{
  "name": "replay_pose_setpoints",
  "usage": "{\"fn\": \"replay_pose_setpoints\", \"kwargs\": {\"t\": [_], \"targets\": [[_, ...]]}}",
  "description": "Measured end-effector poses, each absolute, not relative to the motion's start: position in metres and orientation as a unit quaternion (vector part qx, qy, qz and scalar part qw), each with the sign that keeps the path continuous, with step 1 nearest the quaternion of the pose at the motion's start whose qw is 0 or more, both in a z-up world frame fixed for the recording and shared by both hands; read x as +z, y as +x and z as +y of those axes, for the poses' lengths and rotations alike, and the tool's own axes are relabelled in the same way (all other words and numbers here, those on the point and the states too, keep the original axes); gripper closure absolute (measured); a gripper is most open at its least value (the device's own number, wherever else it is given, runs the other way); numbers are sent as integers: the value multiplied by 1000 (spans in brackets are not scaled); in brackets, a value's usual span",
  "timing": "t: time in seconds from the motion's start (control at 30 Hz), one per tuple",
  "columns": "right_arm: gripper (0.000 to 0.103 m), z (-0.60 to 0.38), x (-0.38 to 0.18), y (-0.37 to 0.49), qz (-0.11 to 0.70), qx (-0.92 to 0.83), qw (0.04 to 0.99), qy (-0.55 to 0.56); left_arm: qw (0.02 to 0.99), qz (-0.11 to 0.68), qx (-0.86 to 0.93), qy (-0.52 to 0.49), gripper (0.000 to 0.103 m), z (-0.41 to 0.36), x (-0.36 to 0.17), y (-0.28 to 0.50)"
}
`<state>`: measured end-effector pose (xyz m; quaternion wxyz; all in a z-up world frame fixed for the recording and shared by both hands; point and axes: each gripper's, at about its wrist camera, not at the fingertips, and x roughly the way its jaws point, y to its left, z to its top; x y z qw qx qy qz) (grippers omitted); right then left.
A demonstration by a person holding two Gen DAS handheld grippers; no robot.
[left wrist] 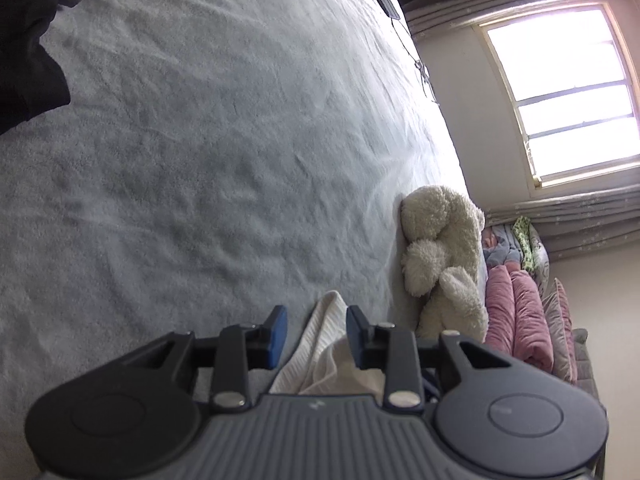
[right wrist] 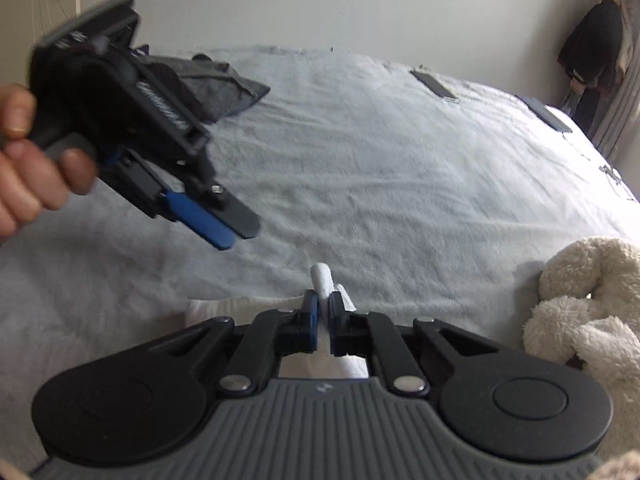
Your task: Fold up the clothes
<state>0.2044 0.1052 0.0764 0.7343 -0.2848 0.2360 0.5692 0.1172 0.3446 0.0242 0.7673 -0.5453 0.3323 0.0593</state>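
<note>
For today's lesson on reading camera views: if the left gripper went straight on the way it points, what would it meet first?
Probably the white garment lying between the left gripper's open fingers, then the pale bedcover beyond; depth is unclear.

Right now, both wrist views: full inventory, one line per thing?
white garment: 1, white knit, near edge of the bed, pinched in the right tongs
bed cover: 1, pale grey-blue fleece, fills both views
plush toy: 1, cream, at the bed's edge near the window
dark grey garment: 1, far part of the bed, behind the left tongs
flat dark devices: 2, far edge of the bed, type unclear
pink quilt: 1, folded, beside the bed
window: 1, bright, curtains round it
hanging clothes: dark, far corner
hand: 1, holding the left tongs
left tongs: open, garment between, unpressed
right tongs: shut on the garment
</note>
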Motion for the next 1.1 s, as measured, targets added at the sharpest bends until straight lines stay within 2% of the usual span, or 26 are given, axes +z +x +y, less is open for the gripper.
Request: {"fn": "replay_pose_setpoints", "kwargs": {"t": [0.23, 0.4, 0.73, 0.83, 0.9, 0.97, 1.1], "targets": [[96, 68, 116, 134, 154, 589, 745, -271, 777, 285, -14, -561, 64, 325, 30, 121], [97, 51, 142, 100, 120, 605, 736, -279, 784, 306, -82, -533, 62, 303, 30, 134], [96, 74, 112, 105, 161, 622, 705, -300, 826, 339, -140, -428, 63, 276, 39, 143], [96, 75, 111, 108, 160, 626, 707, -286, 821, 393, -121, -397, 63, 269, 27, 152], [97, 74, 113, 115, 165, 627, 709, -278, 807, 425, -97, -399, 63, 272, 14, 156], [97, 75, 110, 119, 169, 626, 709, -277, 794, 442, -81, -408, 72, 279, 5, 157], [97, 79, 109, 127, 172, 634, 706, -264, 777, 443, -73, -441, 72, 290, 1, 155]]}}
